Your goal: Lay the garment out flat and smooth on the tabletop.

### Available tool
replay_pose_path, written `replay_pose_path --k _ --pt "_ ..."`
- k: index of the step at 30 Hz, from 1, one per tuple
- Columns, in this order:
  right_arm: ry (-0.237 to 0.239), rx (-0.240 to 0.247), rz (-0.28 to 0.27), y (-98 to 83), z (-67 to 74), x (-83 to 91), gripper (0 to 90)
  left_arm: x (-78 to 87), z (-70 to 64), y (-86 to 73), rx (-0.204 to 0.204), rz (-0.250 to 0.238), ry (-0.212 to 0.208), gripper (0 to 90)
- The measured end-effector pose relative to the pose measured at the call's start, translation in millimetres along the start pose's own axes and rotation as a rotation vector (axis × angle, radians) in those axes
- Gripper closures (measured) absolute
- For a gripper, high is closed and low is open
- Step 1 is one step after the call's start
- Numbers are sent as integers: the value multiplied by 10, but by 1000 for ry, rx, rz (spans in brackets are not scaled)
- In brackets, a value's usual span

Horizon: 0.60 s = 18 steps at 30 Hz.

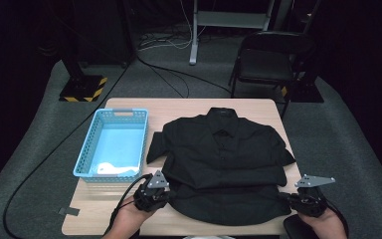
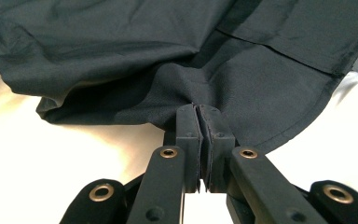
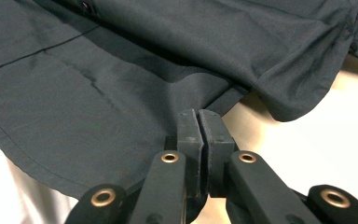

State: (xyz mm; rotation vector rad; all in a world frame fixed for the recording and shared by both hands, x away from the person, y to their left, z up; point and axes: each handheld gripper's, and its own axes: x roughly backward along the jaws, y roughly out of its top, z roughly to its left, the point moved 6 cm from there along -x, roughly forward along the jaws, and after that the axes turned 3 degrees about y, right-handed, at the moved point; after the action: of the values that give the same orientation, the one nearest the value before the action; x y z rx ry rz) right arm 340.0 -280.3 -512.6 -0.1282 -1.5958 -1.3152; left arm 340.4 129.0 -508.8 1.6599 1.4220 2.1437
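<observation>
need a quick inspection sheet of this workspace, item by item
surface: light wooden table, bare at the near left
job's things: black button-up shirt spread front up, sleeves folded in
clutter: blue plastic basket left of the shirt, something white inside
grippers: left gripper and right gripper both shut on the shirt's lower part
cables: black cable from the left gripper; more on the floor
surroundings: black chair, grey carpet, dark room

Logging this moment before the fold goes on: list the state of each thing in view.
Shirt: buttoned, face up, hem end pinched at both sides.
Left hand-held gripper: shut on shirt.
Right hand-held gripper: shut on shirt.
Basket: upright, something white inside.
Chair: upright behind the table, unoccupied.
</observation>
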Motion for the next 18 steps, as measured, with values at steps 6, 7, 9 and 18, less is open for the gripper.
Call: replay_pose_path --k 6,7,9,18 --pt "32 5 30 -163 175 73 876 14 -195 -208 11 40 -41 865" --pt "32 8 34 -184 195 80 875 12 -210 -235 12 47 -47 865" --pt "34 11 42 -215 221 87 873 8 -228 -276 16 56 -56 863" --pt "13 -23 -14 -153 169 179 659 63 -78 -177 62 -2 -18 506"
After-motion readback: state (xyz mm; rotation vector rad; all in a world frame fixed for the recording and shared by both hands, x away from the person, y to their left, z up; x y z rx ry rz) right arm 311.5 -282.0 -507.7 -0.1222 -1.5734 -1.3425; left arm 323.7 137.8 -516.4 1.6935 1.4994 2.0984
